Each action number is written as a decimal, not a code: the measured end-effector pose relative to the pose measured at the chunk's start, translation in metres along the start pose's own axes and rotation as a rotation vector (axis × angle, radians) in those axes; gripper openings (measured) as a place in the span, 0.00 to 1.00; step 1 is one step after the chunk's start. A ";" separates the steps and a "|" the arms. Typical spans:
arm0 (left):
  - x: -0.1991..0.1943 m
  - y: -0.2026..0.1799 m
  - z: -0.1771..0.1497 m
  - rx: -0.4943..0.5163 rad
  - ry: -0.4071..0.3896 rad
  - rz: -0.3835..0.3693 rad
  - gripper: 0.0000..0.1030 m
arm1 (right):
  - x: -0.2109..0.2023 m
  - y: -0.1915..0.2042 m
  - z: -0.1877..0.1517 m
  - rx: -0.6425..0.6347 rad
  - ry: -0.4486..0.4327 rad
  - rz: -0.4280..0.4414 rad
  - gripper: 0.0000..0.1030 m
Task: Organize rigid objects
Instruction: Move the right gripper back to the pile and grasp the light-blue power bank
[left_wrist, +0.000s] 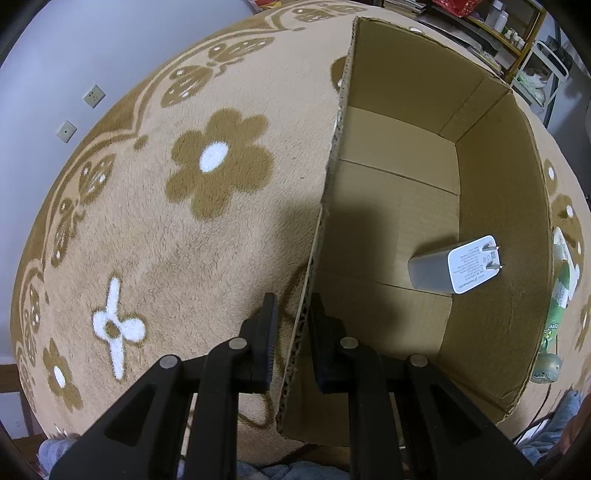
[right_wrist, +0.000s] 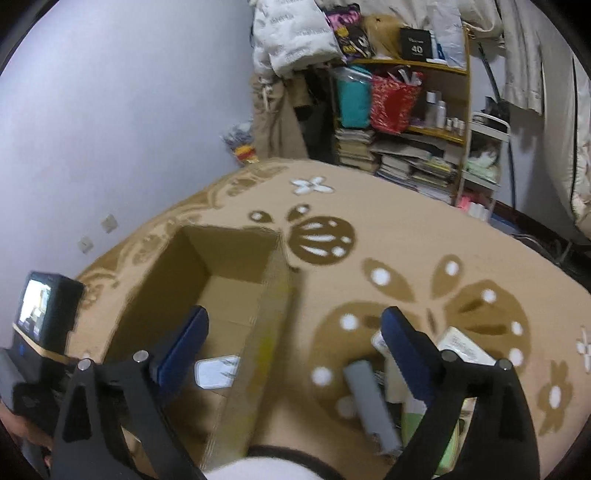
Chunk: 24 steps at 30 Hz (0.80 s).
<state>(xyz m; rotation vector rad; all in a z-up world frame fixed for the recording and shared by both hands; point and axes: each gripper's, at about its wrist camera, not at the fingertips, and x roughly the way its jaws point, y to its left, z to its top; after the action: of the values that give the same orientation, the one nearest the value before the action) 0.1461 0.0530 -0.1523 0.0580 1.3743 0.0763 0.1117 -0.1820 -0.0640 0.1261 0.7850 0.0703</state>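
Down low, left tool (left_wrist: 291, 332) pinches the near wall of the open brown cardboard box (left_wrist: 491, 258) on the beige flowered rug (left_wrist: 184, 229). Right tool (right_wrist: 295, 332) spread wide, nothing btwn (blurry view). White plug-in charger block (left_wrist: 456, 267) lies inside the box.

From my right wrist view the cardboard box (right_wrist: 236, 295) is smeared by motion blur, and the white charger (right_wrist: 216, 371) inside shows no detail. The items near the rug's right edge (a grey bar (right_wrist: 371, 400), a pale carton (right_wrist: 463, 347)) sit partly behind my right tool (right_wrist: 295, 332). The charger's print (left_wrist: 471, 264) is too small to read.
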 end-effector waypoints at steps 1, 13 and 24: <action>0.000 0.000 0.000 0.000 0.000 0.000 0.15 | 0.001 -0.005 -0.001 0.009 0.012 -0.012 0.98; 0.000 -0.002 -0.001 0.014 0.000 0.017 0.16 | 0.013 -0.054 -0.039 0.160 0.148 -0.053 1.00; 0.001 -0.003 -0.002 0.017 -0.004 0.023 0.15 | 0.042 -0.074 -0.065 0.154 0.283 -0.107 1.00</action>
<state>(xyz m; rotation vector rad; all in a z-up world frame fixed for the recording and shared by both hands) 0.1444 0.0502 -0.1544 0.0882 1.3705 0.0835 0.0963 -0.2453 -0.1494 0.2233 1.0783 -0.0759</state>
